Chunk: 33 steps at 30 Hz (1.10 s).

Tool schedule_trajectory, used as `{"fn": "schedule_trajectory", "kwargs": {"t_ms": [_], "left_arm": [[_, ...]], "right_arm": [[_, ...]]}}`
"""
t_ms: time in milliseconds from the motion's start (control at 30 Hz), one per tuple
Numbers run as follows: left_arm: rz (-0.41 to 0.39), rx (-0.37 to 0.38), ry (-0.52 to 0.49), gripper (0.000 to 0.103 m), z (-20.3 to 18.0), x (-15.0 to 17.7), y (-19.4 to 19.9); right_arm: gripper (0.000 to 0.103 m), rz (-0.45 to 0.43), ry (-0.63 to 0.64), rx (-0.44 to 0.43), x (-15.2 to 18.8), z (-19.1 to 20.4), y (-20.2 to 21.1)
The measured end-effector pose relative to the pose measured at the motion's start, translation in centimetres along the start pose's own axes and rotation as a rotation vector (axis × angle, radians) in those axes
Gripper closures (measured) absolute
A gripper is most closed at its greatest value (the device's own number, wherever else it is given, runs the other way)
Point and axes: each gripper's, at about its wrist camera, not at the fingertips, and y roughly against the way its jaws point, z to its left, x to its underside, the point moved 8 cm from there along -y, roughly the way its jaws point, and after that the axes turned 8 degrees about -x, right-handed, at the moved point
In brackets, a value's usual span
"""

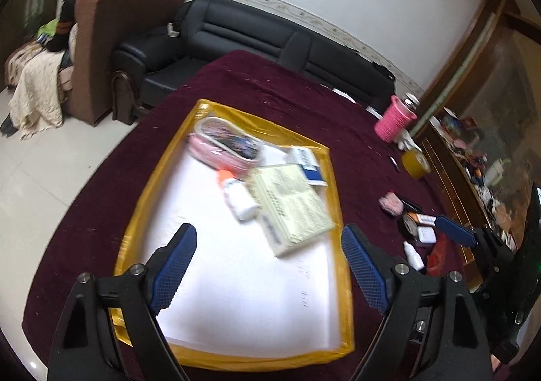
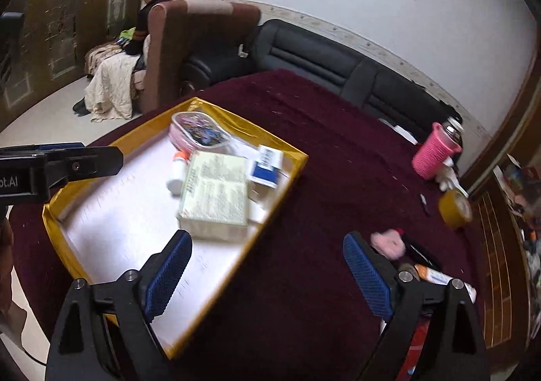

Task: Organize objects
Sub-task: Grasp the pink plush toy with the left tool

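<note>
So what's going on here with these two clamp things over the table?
A person is tidying small items into a yellow-edged tray using two hand-held grippers. The tray holds a pale box, a white bottle, a blue-and-white box and a pink pouch. The left gripper and the right gripper are open and empty. More small items wait on the maroon cloth.

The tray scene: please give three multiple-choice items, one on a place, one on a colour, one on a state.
1. Where does the white bottle lie?
A. in the tray
B. on the cloth
C. on the sofa

2. What colour is the tray's rim?
A. blue
B. yellow
C. green

3. How is the left gripper?
A. shut on the bottle
B. shut on the box
C. open, holding nothing

Answers: 1 A, it lies on the white floor inside the rim; 2 B, the border is golden yellow; 3 C, its fingers stand apart with nothing between.
</note>
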Motion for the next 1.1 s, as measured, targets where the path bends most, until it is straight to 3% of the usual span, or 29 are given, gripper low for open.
{"fn": "schedule_trajectory", "kwargs": {"t_ms": [433,900,1100], "left_arm": [[0.046,0.035,-0.145,0.017,-9.4,2.8,-0.5],[0.118,0.042,-0.266,0.017,-17.2,5.3,-3.7],[0.101,0.02,-0.271,0.017,-18.9,4.4,-5.1]], "right_arm": [[0.008,-0.038,-0.124,0.068,4.8,-7.3,4.3],[0.008,-0.034,-0.268,0.091,9.5,-14.9,5.0],[0.007,-0.089,-0.496,0.133,12.7,-22.9,5.8]]}}
